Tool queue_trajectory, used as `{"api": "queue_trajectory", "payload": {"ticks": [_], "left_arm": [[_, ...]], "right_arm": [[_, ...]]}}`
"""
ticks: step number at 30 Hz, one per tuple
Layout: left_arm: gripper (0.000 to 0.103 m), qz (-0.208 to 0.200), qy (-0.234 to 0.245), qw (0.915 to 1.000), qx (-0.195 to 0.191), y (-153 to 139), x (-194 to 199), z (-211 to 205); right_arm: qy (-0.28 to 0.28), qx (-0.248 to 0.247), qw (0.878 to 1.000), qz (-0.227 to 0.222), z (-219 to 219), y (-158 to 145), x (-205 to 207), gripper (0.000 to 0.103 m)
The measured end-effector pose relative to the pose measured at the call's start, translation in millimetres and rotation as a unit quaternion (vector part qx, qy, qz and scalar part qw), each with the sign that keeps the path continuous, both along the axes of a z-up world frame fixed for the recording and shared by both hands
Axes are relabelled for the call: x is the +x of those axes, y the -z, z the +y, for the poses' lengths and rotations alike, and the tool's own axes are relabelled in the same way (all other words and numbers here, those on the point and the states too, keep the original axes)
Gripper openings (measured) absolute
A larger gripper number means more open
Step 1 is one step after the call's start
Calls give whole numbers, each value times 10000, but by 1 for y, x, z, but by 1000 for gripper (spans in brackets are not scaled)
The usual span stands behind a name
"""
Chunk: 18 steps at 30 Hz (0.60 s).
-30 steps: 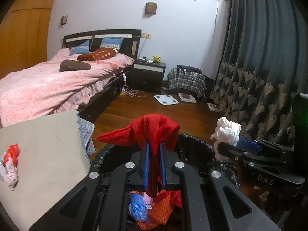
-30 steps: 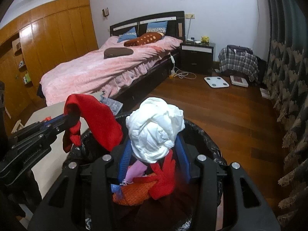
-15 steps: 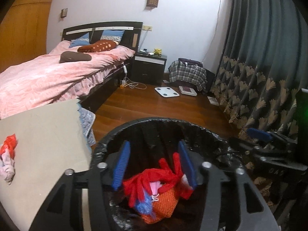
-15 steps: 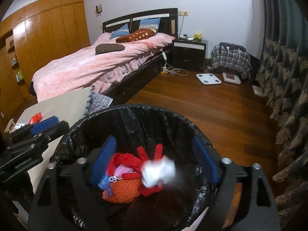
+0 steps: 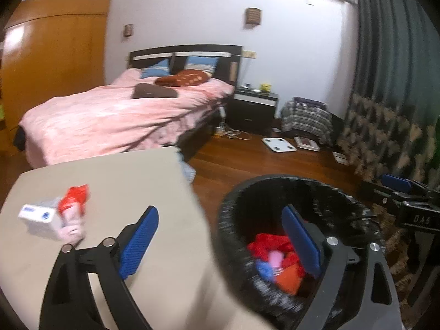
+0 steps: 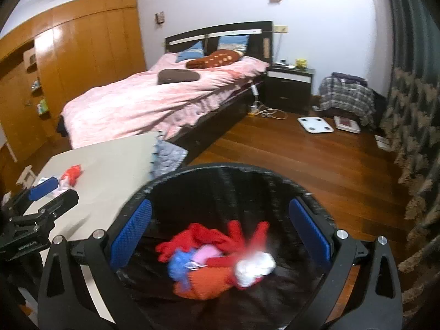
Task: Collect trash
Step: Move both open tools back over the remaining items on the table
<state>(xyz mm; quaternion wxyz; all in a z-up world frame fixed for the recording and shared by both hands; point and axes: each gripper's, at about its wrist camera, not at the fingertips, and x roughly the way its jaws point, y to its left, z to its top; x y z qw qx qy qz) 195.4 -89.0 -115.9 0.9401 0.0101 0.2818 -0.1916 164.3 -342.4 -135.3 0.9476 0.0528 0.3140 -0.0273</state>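
Both fingers released, nothing between, jaws just opened. Left gripper (image 5: pixel 220 236) to be swung from bin (image 5: pixel 228 209) toward red wrapper (image 5: pixel 74 196) on counter (image 5: pixel 123 181), approached low; right gripper (image 6: pixel 220 231) kept over bin.

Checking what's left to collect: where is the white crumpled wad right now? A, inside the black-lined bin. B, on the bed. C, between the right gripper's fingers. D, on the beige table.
A: the white wad lies on the red scraps inside the bin, below the empty right gripper.

Dim indoor light, wardrobe (image 6: pixel 82 55) glare, motion blur, fisheye-warped dark corners.
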Motion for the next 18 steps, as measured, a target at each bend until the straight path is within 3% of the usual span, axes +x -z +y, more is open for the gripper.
{"api": "queue_trajectory", "payload": {"ticks": [8, 18], "left_arm": [[90, 2, -818, 9966, 114, 3, -1, 63], [90, 37, -1855, 9824, 233, 15, 12, 149]], "right_arm": [[-590, 158, 9981, 1, 64, 0, 30, 97], [-1121, 196, 9935, -32, 141, 3, 72, 97]]}}
